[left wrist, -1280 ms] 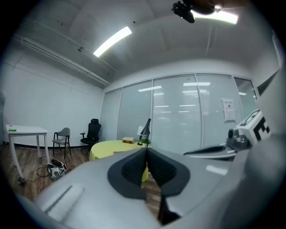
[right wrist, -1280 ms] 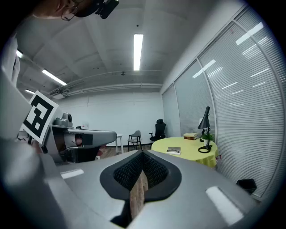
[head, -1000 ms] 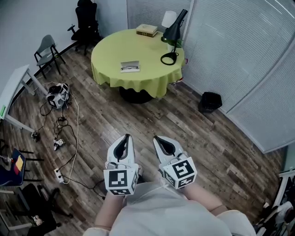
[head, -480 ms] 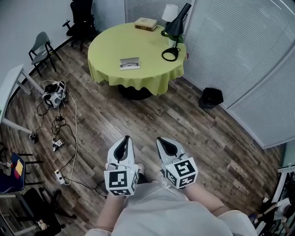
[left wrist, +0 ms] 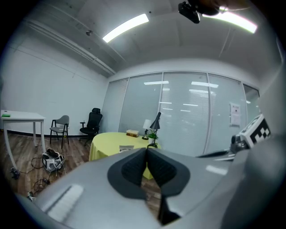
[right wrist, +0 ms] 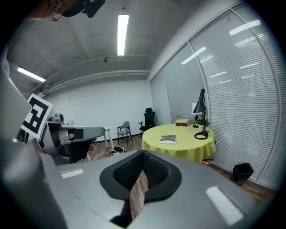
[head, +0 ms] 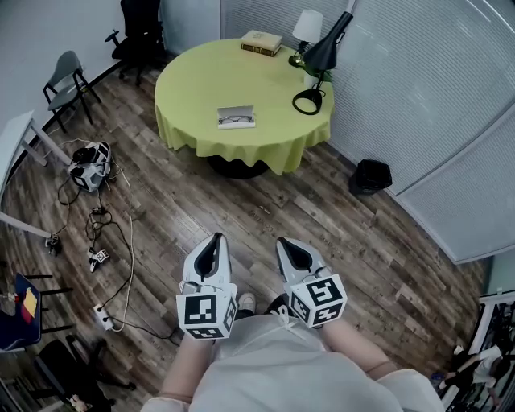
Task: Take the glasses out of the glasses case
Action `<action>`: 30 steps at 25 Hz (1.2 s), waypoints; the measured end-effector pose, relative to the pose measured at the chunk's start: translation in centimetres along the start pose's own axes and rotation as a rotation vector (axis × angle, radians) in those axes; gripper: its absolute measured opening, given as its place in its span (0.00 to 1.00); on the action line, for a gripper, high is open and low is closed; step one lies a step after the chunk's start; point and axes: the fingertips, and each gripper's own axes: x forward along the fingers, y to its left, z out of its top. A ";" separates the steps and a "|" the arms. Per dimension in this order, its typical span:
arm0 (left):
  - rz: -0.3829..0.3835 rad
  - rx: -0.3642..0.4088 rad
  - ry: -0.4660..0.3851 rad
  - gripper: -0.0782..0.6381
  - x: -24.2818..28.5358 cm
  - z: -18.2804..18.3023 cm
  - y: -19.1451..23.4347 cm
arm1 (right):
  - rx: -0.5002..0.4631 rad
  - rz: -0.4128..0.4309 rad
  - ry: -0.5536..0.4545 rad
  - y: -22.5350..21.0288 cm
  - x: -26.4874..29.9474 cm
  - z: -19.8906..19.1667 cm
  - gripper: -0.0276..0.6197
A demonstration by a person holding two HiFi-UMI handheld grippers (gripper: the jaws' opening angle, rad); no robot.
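Left gripper [head: 215,239], right gripper [head: 284,243] closed | yellow round table [head: 201,80] | wood floor [head: 322,217]

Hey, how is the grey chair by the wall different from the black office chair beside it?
The grey chair stands on thin straight legs; the black office chair has armrests and a spreading pedestal base. The grey chair's back is low, the black office chair's is tall. Both stand upright and empty.

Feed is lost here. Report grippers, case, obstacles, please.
Left gripper shut, right gripper shut, both empty. Case on table, out of reach. No obstacle seen.
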 end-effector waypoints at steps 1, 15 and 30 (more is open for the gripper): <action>0.004 0.001 0.006 0.12 0.3 0.0 0.8 | 0.004 -0.001 0.008 0.0 0.8 0.0 0.04; 0.076 -0.043 0.033 0.12 8.9 0.0 7.3 | 0.024 0.039 0.061 -4.0 12.3 1.9 0.04; 0.086 0.044 0.069 0.12 32.9 4.5 8.3 | 0.011 0.102 0.064 -19.1 29.0 10.6 0.04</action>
